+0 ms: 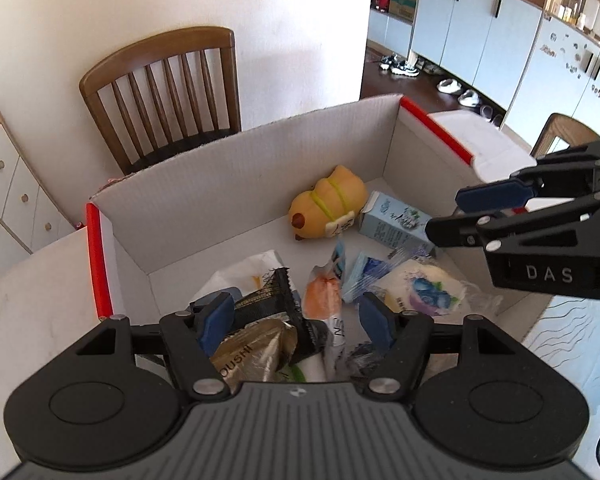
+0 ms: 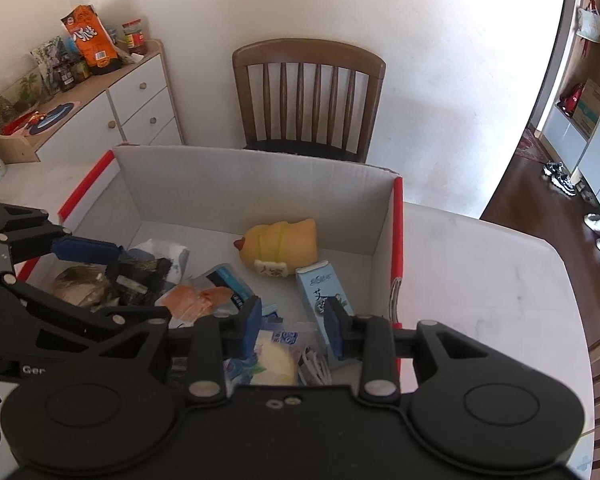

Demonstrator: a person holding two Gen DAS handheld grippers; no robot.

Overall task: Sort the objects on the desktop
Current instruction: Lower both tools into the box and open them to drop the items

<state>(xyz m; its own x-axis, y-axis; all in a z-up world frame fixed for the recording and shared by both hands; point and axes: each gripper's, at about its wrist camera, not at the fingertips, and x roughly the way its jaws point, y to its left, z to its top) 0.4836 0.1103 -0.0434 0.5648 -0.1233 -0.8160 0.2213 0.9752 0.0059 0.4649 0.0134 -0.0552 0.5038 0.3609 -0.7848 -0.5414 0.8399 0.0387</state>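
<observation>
Both hovering part-open and empty over the cardboard box (image 2: 260, 184), left gripper (image 1: 296, 316) above snack packets (image 1: 256, 344), right gripper (image 2: 292, 330) above wrapped bread (image 2: 276, 364), evidently for dropping sorted items together inside.

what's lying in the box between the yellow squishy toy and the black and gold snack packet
In the left wrist view, an orange-and-white sachet lies between the yellow squishy toy and the black and gold snack packet, with bare box floor beyond it up to the toy.

Bright, even daylight washes the white wall (image 2: 440, 80) almost to glare, shadows stay soft, focus is sharp, and fisheye distortion bends the edges into dark corners.
</observation>
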